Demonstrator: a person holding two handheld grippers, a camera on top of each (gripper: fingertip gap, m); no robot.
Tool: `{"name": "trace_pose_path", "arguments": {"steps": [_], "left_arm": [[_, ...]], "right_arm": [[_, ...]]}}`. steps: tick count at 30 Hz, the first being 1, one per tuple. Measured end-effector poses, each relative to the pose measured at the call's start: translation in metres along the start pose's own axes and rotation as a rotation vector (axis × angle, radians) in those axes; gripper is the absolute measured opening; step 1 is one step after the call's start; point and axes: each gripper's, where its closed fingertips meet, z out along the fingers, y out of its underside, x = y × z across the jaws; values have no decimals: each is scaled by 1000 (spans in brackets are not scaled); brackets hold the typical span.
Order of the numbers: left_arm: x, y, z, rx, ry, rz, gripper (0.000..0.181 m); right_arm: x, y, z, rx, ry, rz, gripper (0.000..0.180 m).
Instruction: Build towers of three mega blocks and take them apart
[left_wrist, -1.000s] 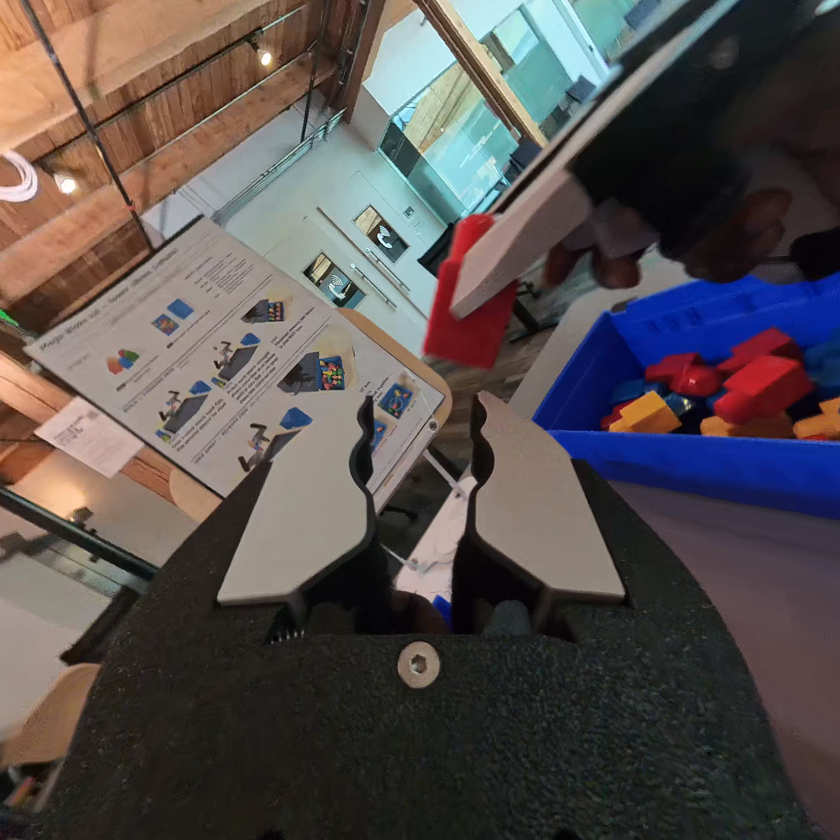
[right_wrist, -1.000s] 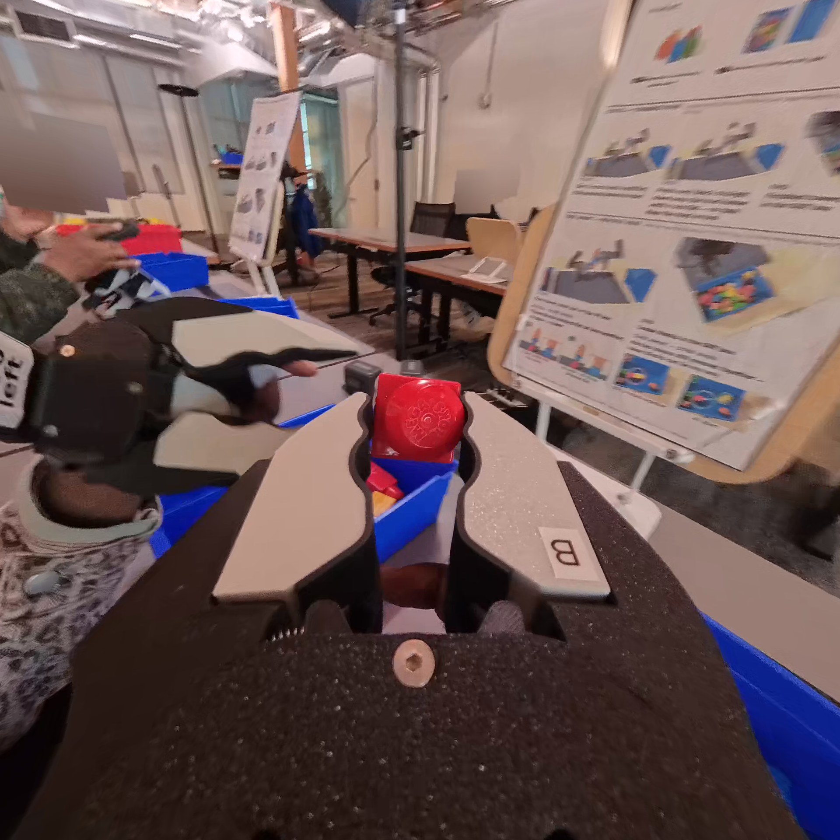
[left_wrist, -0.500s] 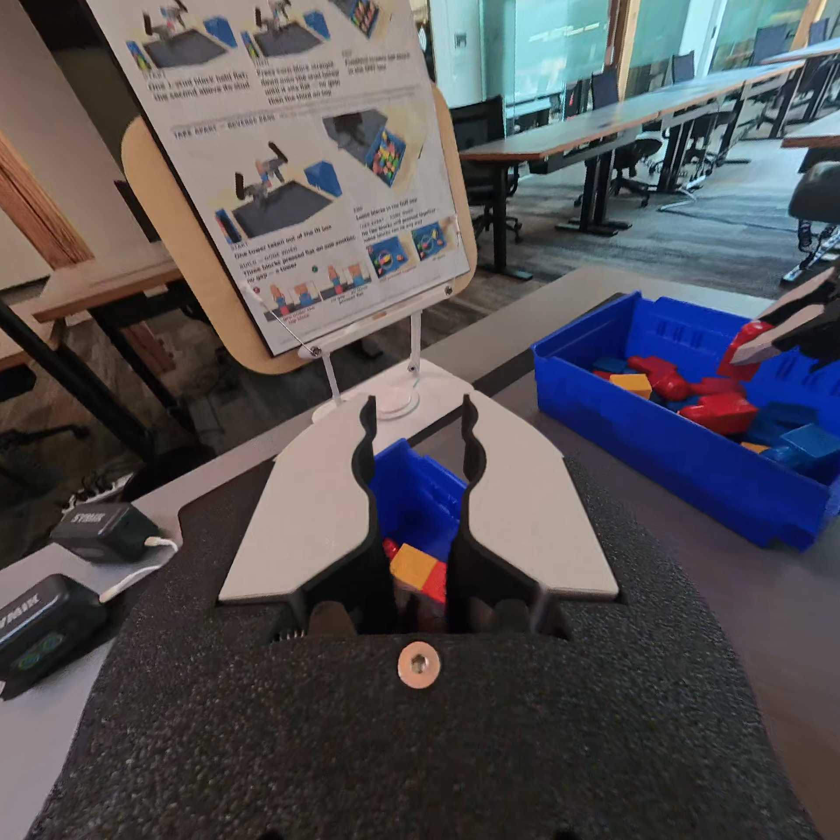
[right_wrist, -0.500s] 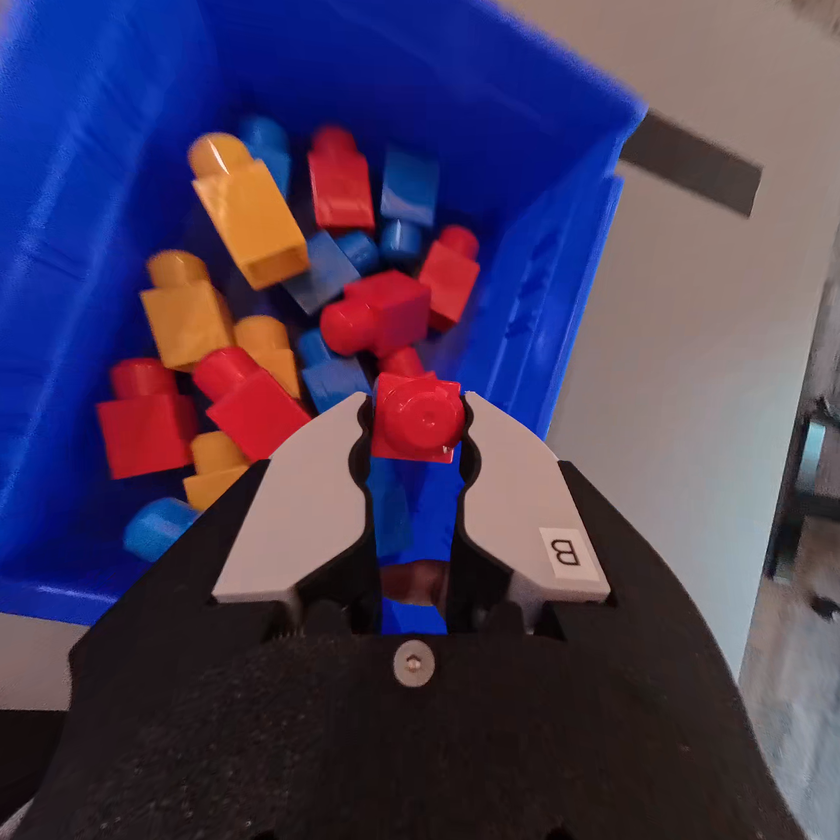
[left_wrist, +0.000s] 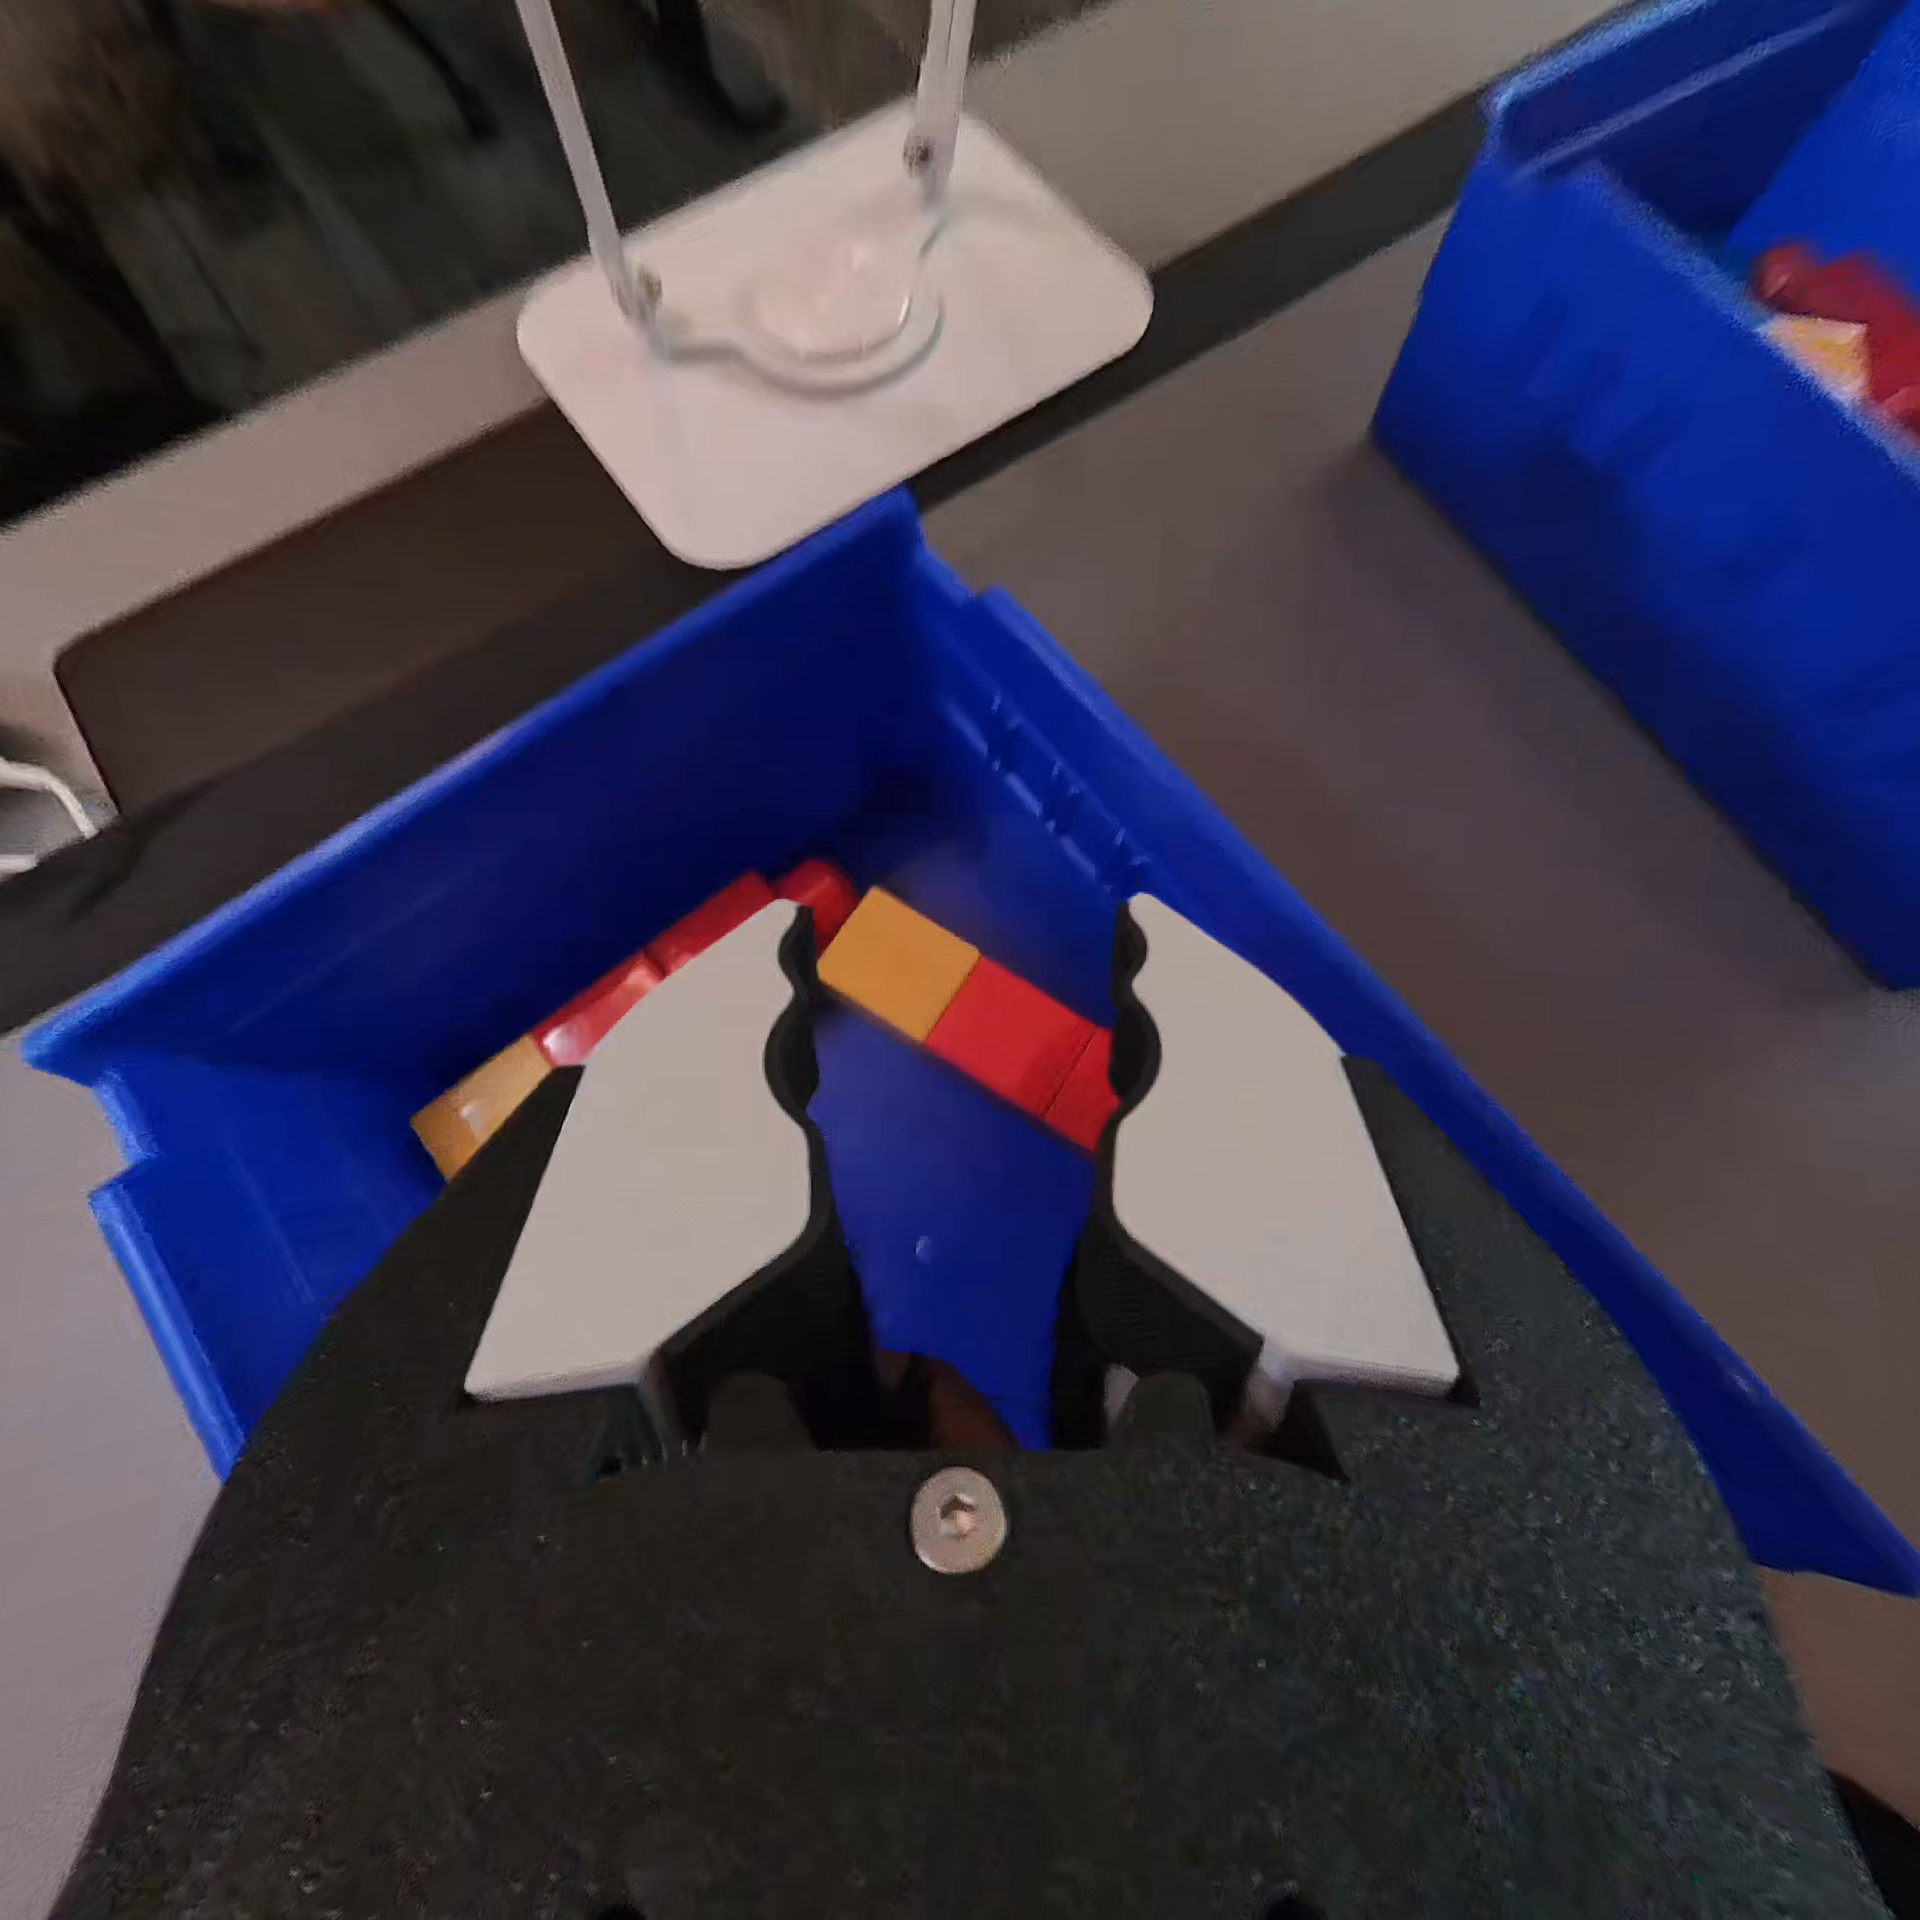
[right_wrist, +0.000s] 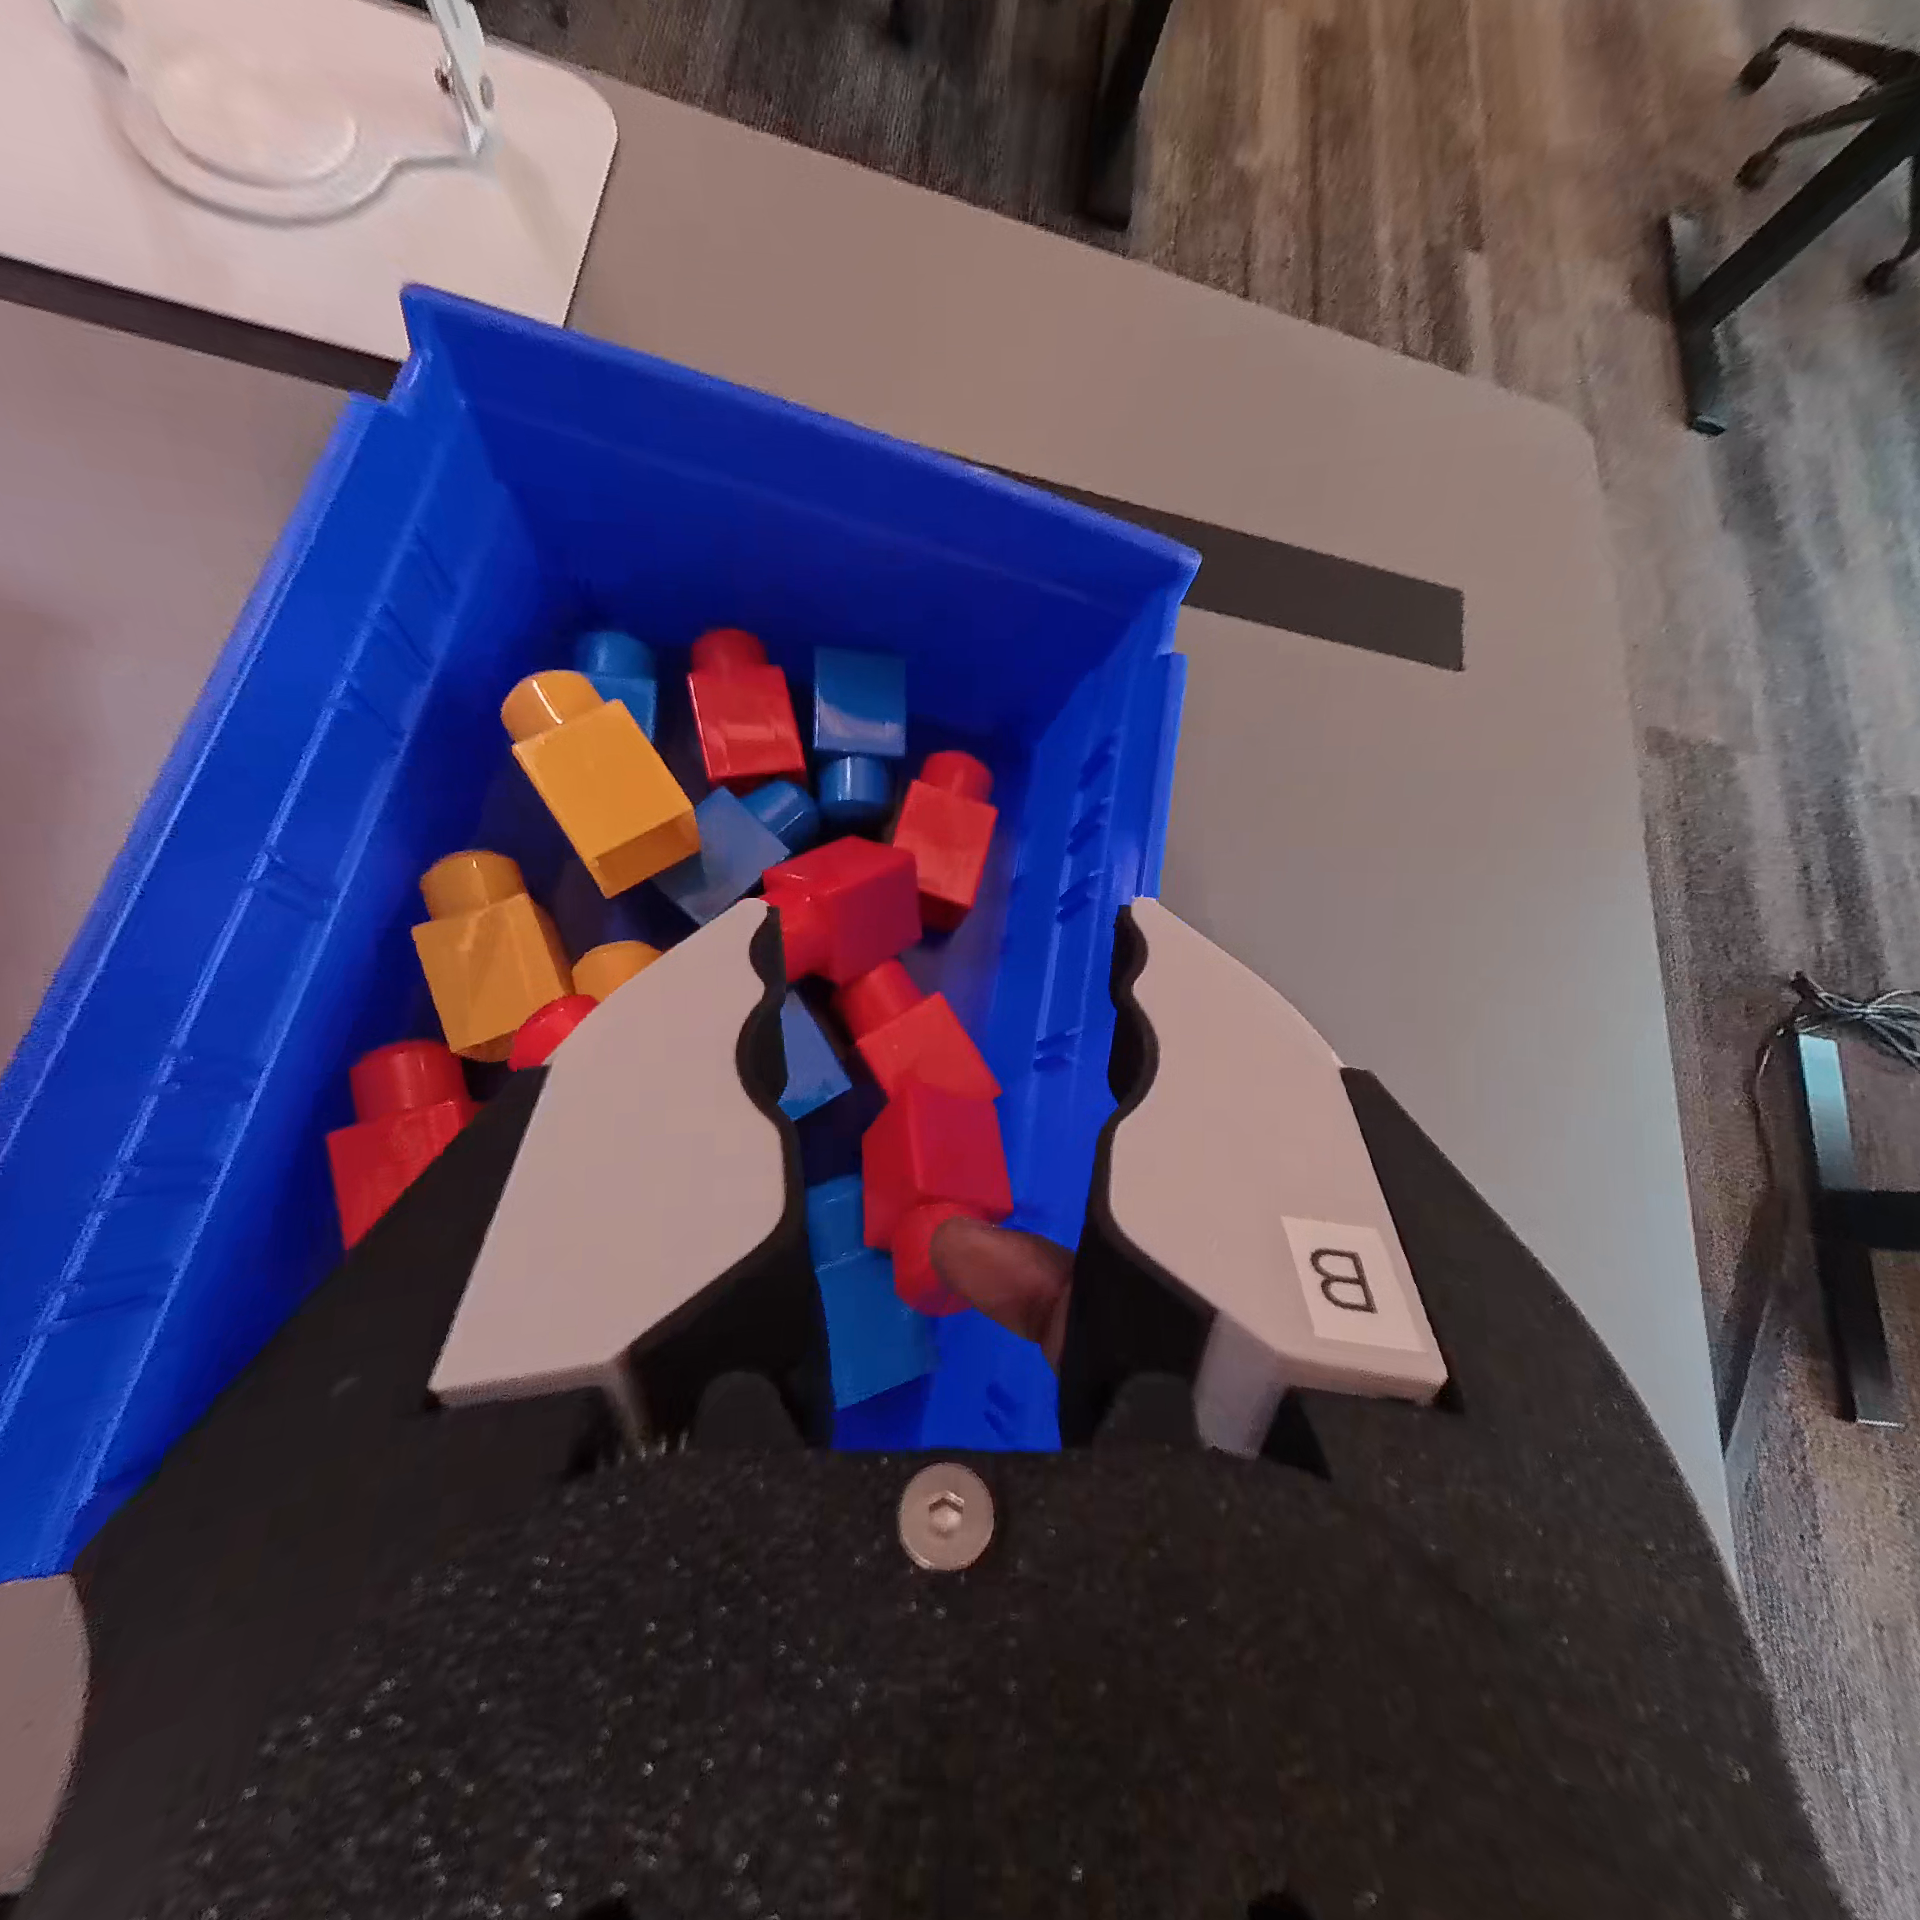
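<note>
Two blue bins stand on the worktop: a nearer bin (left_wrist: 520, 883) and a farther bin (left_wrist: 1558, 468). The nearer holds two block rows (left_wrist: 966, 1008). The farther shows about seven red blocks (right_wrist: 842, 914), five blue blocks (right_wrist: 857, 707) and three yellow blocks (right_wrist: 597, 779), some partly hidden.

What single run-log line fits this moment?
left gripper: open over tower bin | right gripper: open over loose-block bin | red block: released

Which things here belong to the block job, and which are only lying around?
Job: left gripper, right gripper, both open; bin of towers; bin of loose blocks; dropped red block.
Lying around: white stand base, chair legs.
</note>
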Motion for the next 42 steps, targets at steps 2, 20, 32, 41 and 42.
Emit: {"name": "trace_pose_path", "arguments": {"steps": [2, 20, 32, 41, 42], "left_arm": [[-1, 22, 17, -130, -11, 11, 58], [-9, 93, 53, -486, -20, 49, 37], [71, -35, -64, 340, 428, 249, 37], [159, -47, -114, 527, 714, 553, 37], [161, -45, -111, 513, 708, 572, 37]], "right_arm": [[1, -3, -3, 21, 7, -6, 58], [1, -17, -11, 98, 55, -108, 44], [-165, -107, -152, 865, -938, -212, 57], [-278, -94, -178, 762, -1208, -455, 60], [-282, -94, -176, 758, -1193, -476, 48]]}}
